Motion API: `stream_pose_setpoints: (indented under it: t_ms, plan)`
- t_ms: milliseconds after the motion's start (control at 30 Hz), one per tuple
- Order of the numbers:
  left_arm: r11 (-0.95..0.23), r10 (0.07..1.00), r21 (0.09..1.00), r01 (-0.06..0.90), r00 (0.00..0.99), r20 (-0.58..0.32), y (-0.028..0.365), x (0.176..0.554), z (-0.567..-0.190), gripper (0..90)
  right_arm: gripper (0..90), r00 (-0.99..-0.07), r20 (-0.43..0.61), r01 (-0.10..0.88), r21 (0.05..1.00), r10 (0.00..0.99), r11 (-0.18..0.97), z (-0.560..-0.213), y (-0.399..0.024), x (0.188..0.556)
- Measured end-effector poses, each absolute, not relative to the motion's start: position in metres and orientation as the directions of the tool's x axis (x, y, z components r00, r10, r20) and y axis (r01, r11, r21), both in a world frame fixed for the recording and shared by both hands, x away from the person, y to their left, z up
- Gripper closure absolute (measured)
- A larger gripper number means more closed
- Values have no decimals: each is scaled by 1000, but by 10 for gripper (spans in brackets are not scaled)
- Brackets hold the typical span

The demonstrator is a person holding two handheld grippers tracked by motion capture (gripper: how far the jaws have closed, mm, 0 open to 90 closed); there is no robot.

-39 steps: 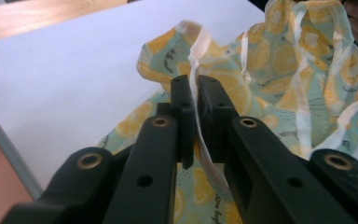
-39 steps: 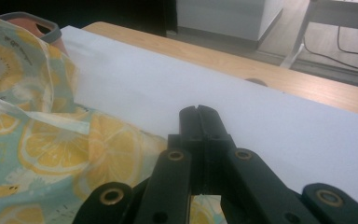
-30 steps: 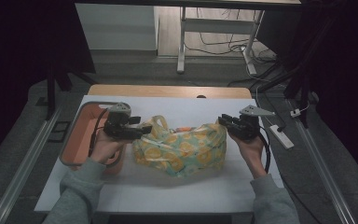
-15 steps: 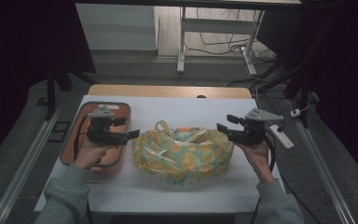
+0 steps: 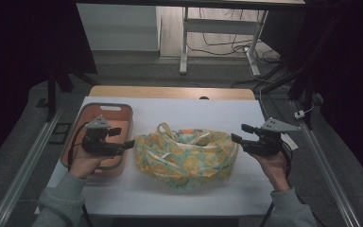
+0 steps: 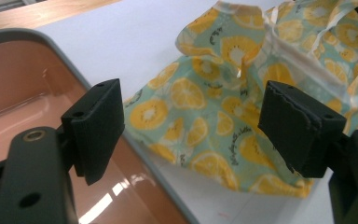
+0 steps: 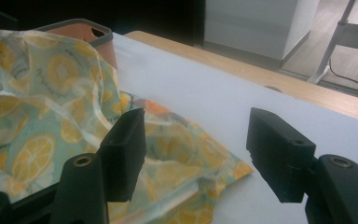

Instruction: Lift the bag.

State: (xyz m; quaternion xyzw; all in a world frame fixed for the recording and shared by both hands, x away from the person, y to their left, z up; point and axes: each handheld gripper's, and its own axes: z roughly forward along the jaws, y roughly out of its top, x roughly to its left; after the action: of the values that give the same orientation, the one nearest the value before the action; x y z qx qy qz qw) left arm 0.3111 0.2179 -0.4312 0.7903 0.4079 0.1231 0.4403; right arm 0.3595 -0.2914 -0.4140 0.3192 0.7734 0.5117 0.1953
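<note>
A white-covered table [image 5: 123,194] with a wooden far edge stands in a dim room, a metal stand and loose cables on the floor beyond it. In the middle of the sheet lies a crumpled lemon-print cloth bag [image 5: 185,156], teal and yellow, bunched into a loose mound with a pale handle loop sticking up at its back left. Just to its left sits an orange tray [image 5: 123,115] with a grey rim, and the bag's left edge lies right at that rim. The left gripper [image 5: 128,143] hovers over the tray's right side, pointing at the bag's left edge; in the left gripper view its jaws stand wide apart with nothing between them. The right gripper [image 5: 236,138] is held at the bag's right end, close to the fabric but not gripping it, and its jaws are likewise wide and empty in the right gripper view. The work looks to be between grasps: both tools are off the cloth and lined up on its two ends. The next move probably calls for each gripper to close in on a fold or edge, picking a single layer rather than the whole bunch, so the bag can be spread or lifted evenly.
</note>
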Motion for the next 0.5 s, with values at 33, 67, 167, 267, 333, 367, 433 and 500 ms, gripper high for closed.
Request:
stream_pose_setpoints:
  t_ms: [33, 67, 167, 267, 333, 367, 433, 500]
  plan:
    - [-278, 755, 797, 537, 635, -164, 220, 309, -432, 226, 380, -721, 24, 292, 917, 693, 272, -415, -293, 358]
    - [-278, 757, 797, 537, 633, -162, 222, 307, -433, 228, 380, -723, 23, 292, 916, 691, 274, -417, -295, 356]
    - [-275, 764, 796, 539, 625, -159, 228, 299, -437, 234, 381, -719, 6, 289, 911, 695, 292, -423, -298, 352]
    - [-277, 768, 794, 541, 621, -155, 232, 289, -442, 237, 387, -714, 13, 300, 909, 700, 290, -431, -304, 347]
    - [-281, 767, 792, 542, 622, -154, 233, 282, -445, 237, 389, -711, 14, 305, 907, 703, 290, -437, -308, 344]
    - [-284, 767, 792, 540, 624, -151, 233, 279, -447, 237, 390, -710, 14, 308, 905, 704, 293, -440, -310, 342]
    - [-287, 762, 793, 537, 629, -151, 233, 274, -448, 239, 393, -711, 15, 310, 904, 703, 294, -445, -313, 338]
    - [-288, 762, 794, 536, 631, -149, 233, 269, -450, 239, 396, -710, 13, 310, 903, 704, 296, -448, -316, 334]
